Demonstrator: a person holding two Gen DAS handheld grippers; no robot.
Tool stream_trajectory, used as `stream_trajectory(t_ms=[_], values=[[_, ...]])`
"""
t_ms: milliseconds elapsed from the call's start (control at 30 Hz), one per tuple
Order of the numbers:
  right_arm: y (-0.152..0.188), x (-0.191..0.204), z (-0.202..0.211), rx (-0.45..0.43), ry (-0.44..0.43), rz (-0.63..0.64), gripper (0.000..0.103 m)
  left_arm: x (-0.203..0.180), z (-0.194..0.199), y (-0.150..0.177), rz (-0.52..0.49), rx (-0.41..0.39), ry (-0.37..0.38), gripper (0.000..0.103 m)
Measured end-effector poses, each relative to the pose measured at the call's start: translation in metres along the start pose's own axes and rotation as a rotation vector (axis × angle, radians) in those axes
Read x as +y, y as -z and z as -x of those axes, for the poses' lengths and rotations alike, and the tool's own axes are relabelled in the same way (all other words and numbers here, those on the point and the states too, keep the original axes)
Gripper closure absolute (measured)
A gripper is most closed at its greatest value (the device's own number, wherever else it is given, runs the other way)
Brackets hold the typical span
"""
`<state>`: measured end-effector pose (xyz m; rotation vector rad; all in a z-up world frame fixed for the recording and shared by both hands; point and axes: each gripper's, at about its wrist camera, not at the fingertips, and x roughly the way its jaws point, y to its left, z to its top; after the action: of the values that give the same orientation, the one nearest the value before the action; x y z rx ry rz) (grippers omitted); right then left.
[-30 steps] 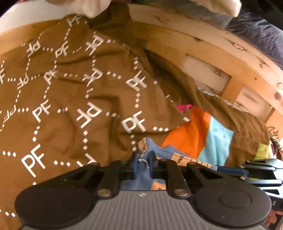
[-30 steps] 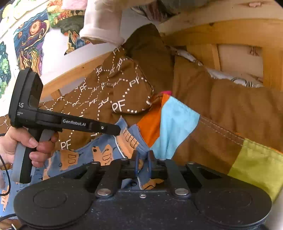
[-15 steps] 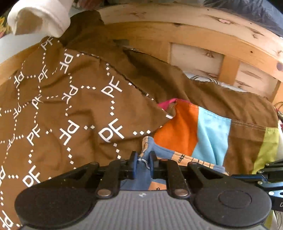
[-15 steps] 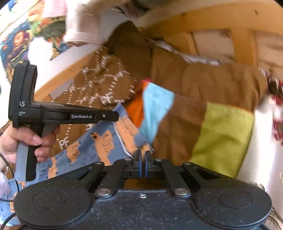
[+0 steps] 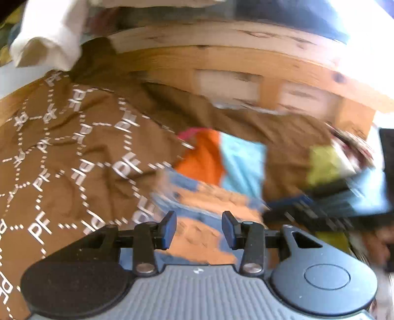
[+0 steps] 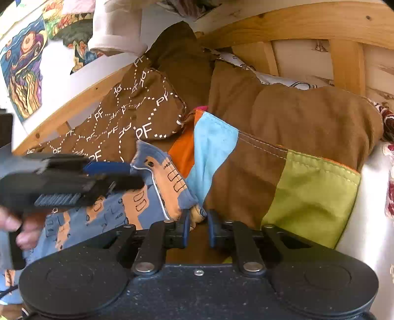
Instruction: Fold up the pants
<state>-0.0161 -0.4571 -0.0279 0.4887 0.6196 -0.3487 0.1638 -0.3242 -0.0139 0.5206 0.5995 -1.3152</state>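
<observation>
Your left gripper [image 5: 199,230] is opening right now, its fingers [image 5: 168,229] a fair way apart, and the blue-and-orange printed pants [image 6: 152,194] lie under the gap without either pad pressing on them. That view is smeared with motion blur, so the fine detail of the cloth below you is hard to read.

Your right gripper [image 6: 198,229] is opening too, but its fingers [image 6: 184,230] are only narrowly parted. The corner of the pants pokes into that slot against the left finger; the other finger stands clear of it, so you are not pinching it.

The pants are spread on the bed, on top of a patchwork cover [image 6: 303,189] with orange, light blue, brown and lime panels. The near corner sits at your right fingertips and the rest runs off to the left, beneath your left gripper as seen from the right wrist [image 6: 73,182], with your hand [image 6: 17,229] wrapped round its handle at the frame's edge.

Beyond the pants a brown cushion printed with white PF letters [image 6: 138,115] leans against the wooden bed frame [image 6: 295,22]. A plain brown pillow [image 6: 315,118] lies to its right. A white sleeve [image 6: 115,29] hangs down over the frame at the top, with colourful pictures [image 6: 24,73] on the wall at the left.
</observation>
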Motion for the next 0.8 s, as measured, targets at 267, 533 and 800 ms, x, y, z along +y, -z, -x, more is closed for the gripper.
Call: stream_trajectory(t_ms=[267, 533, 800], values=[[0.002, 0.003, 0.001, -0.011, 0.004, 0.042, 0.094, -0.022, 0.004, 0.023, -0.062, 0.059, 0.051, 0.057], [0.003, 0.006, 0.002, -0.030, 0.021, 0.078, 0.096, -0.043, -0.008, 0.024, -0.137, 0.117, -0.005, 0.098], [-0.001, 0.013, 0.009, -0.081, 0.054, 0.151, 0.097, -0.039, 0.009, 0.011, -0.053, 0.082, 0.063, 0.099]])
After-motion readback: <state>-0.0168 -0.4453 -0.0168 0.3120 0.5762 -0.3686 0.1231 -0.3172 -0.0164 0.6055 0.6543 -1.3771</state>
